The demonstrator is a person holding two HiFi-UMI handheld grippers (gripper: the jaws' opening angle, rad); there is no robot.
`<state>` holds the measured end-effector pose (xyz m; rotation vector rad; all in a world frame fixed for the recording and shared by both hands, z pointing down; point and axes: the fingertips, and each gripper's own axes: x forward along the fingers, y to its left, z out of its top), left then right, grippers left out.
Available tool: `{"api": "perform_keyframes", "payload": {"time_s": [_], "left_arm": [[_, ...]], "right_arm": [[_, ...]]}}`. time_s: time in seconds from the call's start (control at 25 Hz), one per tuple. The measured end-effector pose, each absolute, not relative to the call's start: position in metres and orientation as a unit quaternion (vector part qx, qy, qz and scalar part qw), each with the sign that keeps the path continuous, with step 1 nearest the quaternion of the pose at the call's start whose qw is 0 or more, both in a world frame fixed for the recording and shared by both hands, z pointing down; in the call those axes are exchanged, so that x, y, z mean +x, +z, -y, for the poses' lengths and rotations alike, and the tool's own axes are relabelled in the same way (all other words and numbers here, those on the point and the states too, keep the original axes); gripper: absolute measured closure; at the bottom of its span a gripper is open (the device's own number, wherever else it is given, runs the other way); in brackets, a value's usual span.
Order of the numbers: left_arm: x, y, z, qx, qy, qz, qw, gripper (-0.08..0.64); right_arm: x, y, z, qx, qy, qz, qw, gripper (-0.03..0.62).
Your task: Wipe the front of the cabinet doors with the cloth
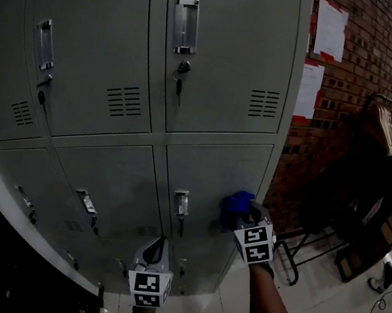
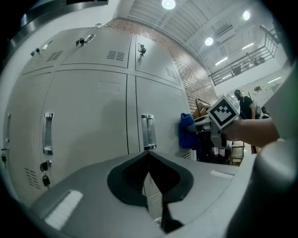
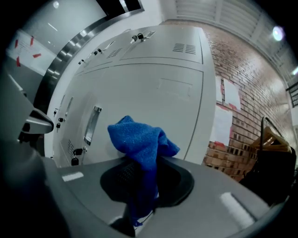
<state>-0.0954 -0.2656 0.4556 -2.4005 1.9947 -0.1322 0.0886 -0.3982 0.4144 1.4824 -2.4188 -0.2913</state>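
The left gripper (image 1: 160,245) hangs low before the grey cabinet doors (image 1: 120,178), its jaws drawn together on nothing. To its right, a bright blue cloth (image 1: 236,203), nubby and bunched into soft folds, is pinched between the jaws of the right gripper (image 1: 244,215). Its crumpled top stands clear of the jaw tips at the lower right door (image 1: 216,169), near a brick wall (image 1: 365,82).

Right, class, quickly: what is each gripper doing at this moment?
Left gripper: closed, holding nothing.
Right gripper: closed on the blue cloth.
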Motion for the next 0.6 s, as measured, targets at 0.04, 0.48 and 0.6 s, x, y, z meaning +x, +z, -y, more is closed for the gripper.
{"api": "perform_keyframes", "payload": {"time_s": [0.04, 0.48, 0.6], "left_arm": [[-0.095, 0.456, 0.266, -0.769, -0.043, -0.638, 0.010, 0.549], [-0.095, 0.463, 0.264, -0.769, -0.050, -0.637, 0.005, 0.549], [-0.100, 0.463, 0.264, -0.766, -0.052, -0.641, 0.004, 0.549]], "right_arm": [[0.094, 0.415, 0.400, 0.520, -0.098, 0.836, 0.145, 0.529], [0.153, 0.443, 0.399, 0.588, -0.080, 0.790, 0.157, 0.531], [0.154, 0.475, 0.394, 0.582, -0.062, 0.789, 0.185, 0.531]]}}
